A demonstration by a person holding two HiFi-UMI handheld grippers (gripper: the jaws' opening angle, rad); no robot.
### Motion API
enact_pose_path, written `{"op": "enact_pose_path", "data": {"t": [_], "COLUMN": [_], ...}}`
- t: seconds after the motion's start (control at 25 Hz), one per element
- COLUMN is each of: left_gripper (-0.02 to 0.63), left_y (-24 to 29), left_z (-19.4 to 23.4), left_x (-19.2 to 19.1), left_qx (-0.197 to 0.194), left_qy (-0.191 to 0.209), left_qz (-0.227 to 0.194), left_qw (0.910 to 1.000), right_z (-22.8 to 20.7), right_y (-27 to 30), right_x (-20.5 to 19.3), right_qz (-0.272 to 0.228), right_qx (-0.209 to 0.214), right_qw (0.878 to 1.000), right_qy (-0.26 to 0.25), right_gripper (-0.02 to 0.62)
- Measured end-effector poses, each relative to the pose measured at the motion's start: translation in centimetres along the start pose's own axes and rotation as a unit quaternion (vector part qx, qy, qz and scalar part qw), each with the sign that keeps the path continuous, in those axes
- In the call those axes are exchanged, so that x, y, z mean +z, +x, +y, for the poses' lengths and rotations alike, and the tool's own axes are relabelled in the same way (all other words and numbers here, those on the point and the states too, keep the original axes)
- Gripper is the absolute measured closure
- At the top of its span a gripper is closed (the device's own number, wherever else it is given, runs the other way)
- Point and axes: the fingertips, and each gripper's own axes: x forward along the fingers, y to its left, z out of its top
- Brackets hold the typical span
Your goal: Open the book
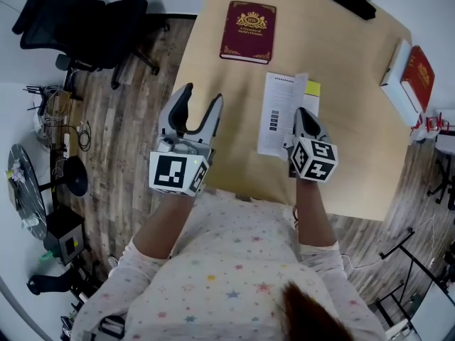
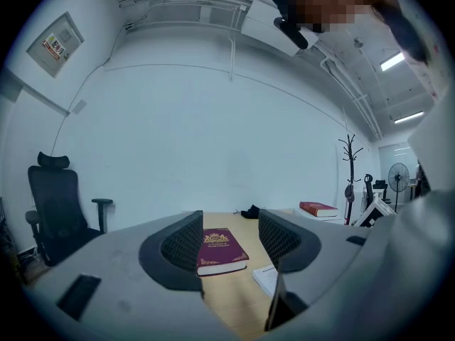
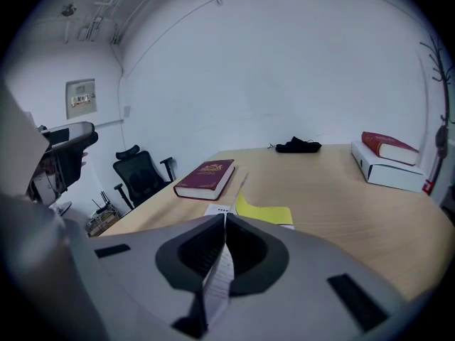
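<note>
Head view shows the table (image 1: 355,112) carrying a thin booklet (image 1: 279,112) near its front edge, long axis running away from the person, and a closed maroon book (image 1: 248,32) lying well beyond it. At the booklet's near right corner the right claw (image 3: 222,219) is pinched tight on its raised white sheet (image 3: 215,283), with a yellow page (image 3: 263,212) showing underneath. That makes it the nearer hand, while the left claw (image 1: 202,94), spread wide and empty, hovers just left of the booklet, aimed toward the maroon book.
</note>
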Motion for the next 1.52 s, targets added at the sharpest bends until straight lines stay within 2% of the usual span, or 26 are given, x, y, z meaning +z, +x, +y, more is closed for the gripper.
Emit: {"op": "enact_pose_path", "data": {"t": [0.72, 1.52], "left_gripper": [0.365, 0.365], "left_y": [2.8, 3.0], "left_z": [-5.0, -7.3], "left_x": [0.0, -1.0], "left_qx": [-0.033, -0.015], "left_qy": [0.003, 0.000], "left_qz": [0.006, 0.010], "left_qw": [0.9994, 0.9998], "right_z": [-7.1, -10.4], "right_y": [-3.1, -3.3], "right_x": [-0.1, -0.8], "right_qz": [-0.005, -0.002], "right_qx": [-0.025, -0.016], "right_qw": [1.000, 1.000], "right_qy": [0.011, -0.002], "right_gripper": [0.586, 0.586]}}
